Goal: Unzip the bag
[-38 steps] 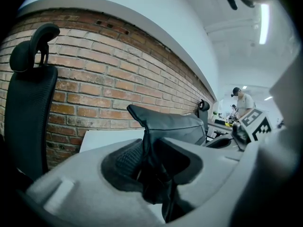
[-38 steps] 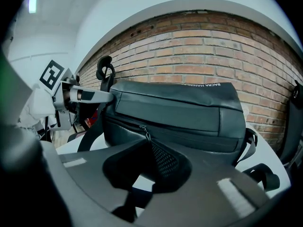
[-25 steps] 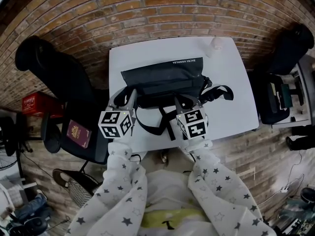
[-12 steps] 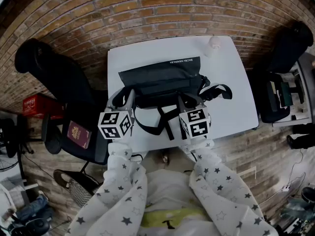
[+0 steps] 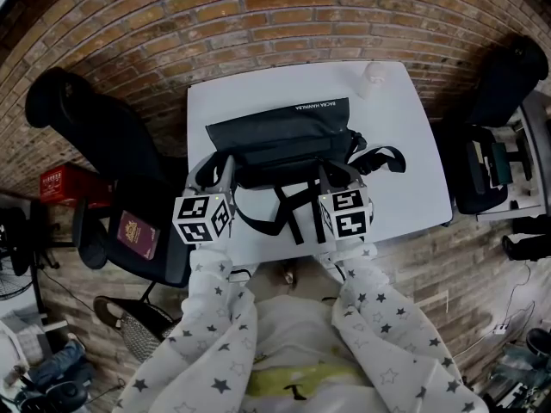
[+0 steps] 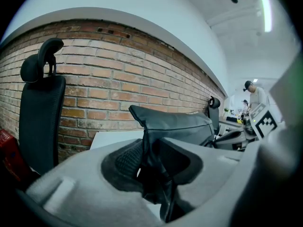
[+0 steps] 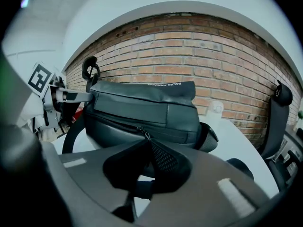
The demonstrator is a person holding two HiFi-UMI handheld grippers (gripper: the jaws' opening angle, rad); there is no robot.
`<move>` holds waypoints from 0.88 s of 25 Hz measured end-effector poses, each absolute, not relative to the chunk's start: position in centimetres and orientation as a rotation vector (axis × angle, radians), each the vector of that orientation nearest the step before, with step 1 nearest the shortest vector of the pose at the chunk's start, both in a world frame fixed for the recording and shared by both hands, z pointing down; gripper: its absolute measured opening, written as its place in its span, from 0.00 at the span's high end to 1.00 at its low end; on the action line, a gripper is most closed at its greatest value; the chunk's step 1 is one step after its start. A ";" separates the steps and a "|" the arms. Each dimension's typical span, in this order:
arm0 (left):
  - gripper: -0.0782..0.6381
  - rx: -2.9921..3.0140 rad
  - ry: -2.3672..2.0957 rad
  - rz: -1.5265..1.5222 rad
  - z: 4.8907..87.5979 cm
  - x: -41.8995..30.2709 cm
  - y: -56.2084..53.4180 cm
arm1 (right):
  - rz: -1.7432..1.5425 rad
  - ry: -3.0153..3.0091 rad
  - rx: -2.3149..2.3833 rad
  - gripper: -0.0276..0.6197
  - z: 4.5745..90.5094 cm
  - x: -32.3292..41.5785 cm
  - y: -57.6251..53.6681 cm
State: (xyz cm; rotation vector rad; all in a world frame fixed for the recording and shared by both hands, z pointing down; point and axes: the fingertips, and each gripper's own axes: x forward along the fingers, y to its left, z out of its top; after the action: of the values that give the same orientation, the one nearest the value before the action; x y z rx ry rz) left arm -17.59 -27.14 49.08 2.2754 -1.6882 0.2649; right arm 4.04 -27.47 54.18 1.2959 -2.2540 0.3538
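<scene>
The black bag (image 5: 280, 136) is sitting in the middle of the white desk (image 5: 405, 162), against the brick wall, with its straps (image 5: 288, 212) trailing toward the near edge. No view is showing what is inside it. The left gripper (image 6: 154, 160) is clamping a bunched fold of fabric at the bag's left end, its jaws partly apart around the material. The right gripper (image 7: 144, 157) is pinching the zip pull (image 7: 143, 134), its jaws nearly together. Only the right gripper view is showing that pull. Only the head view is showing a maroon booklet (image 5: 136, 233) lying on the seat of the black chair (image 5: 103, 136). A small white bottle (image 5: 376, 74) is standing at the desk's far corner.
</scene>
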 end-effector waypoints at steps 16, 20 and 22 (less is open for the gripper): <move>0.74 2.255 -1.731 0.271 49.3 -17.9 -27.1 | 0.358 -2.203 1.394 0.92 54.0 7.3 -27.8; 0.74 2.250 -1.738 0.269 49.4 -18.0 -27.0 | 0.367 -2.183 1.429 0.92 54.0 8.0 -28.0; 0.74 2.246 -1.742 0.269 49.3 -18.1 -27.1 | 0.370 -2.174 1.444 0.92 54.0 8.5 -28.1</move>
State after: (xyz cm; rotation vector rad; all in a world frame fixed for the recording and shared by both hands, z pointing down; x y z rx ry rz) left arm -18.12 -27.06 49.34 2.2465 -1.7421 0.2693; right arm 8.47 -28.08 54.02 1.4440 -2.1741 0.3697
